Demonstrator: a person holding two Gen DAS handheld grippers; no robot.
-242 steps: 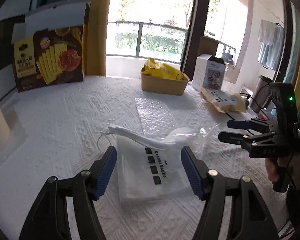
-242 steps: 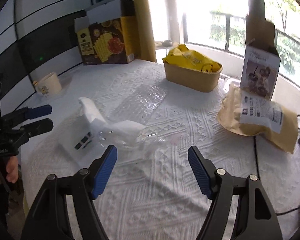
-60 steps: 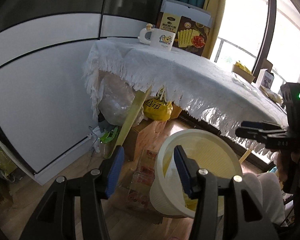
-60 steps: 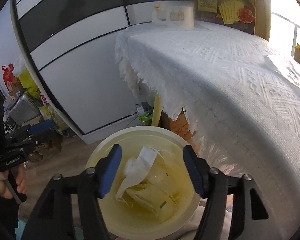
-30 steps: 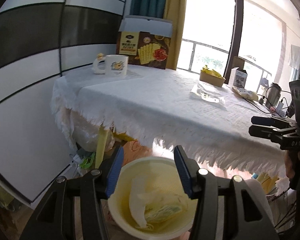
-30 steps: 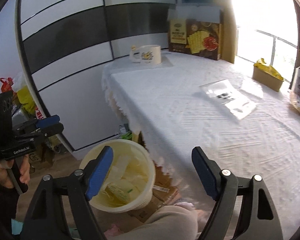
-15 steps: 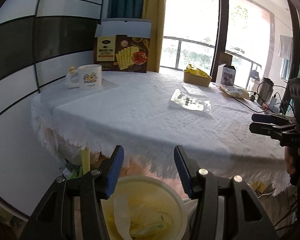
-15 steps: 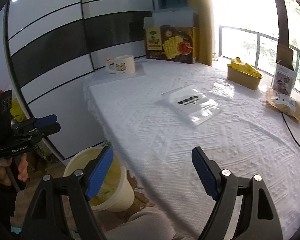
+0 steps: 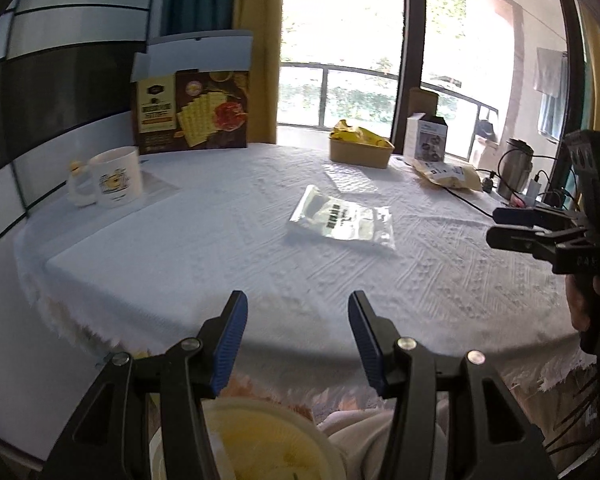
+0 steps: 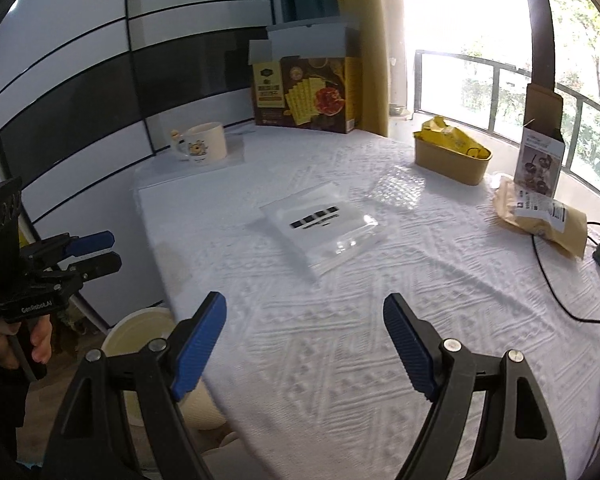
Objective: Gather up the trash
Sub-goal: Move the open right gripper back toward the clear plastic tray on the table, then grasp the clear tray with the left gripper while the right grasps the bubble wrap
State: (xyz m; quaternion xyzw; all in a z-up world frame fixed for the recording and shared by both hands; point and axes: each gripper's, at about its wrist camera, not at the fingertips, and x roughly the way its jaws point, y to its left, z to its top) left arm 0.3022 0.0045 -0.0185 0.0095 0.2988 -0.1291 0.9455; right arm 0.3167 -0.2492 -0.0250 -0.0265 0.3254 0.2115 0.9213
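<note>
A clear plastic sock package (image 9: 342, 222) lies flat on the white tablecloth (image 9: 204, 248); it also shows in the right wrist view (image 10: 320, 228). My left gripper (image 9: 296, 336) is open and empty at the table's near edge, above the cream trash bin (image 9: 268, 444). My right gripper (image 10: 304, 340) is open and empty over the cloth, short of the package. The bin (image 10: 140, 336) stands on the floor left of the table. A sheet of bubble wrap (image 10: 400, 186) lies beyond the package.
At the back stand a cracker box (image 9: 192, 114), a mug (image 9: 114, 178), a paper bowl with a yellow wrapper (image 9: 360, 146), a small carton (image 9: 426, 138) and a brown mailer bag (image 9: 448, 174). Cables (image 10: 556, 280) run along the right edge.
Both grippers have risen from the bin by the floor to table height and now face the table top. The bin has slid to the bottom of the left view.
</note>
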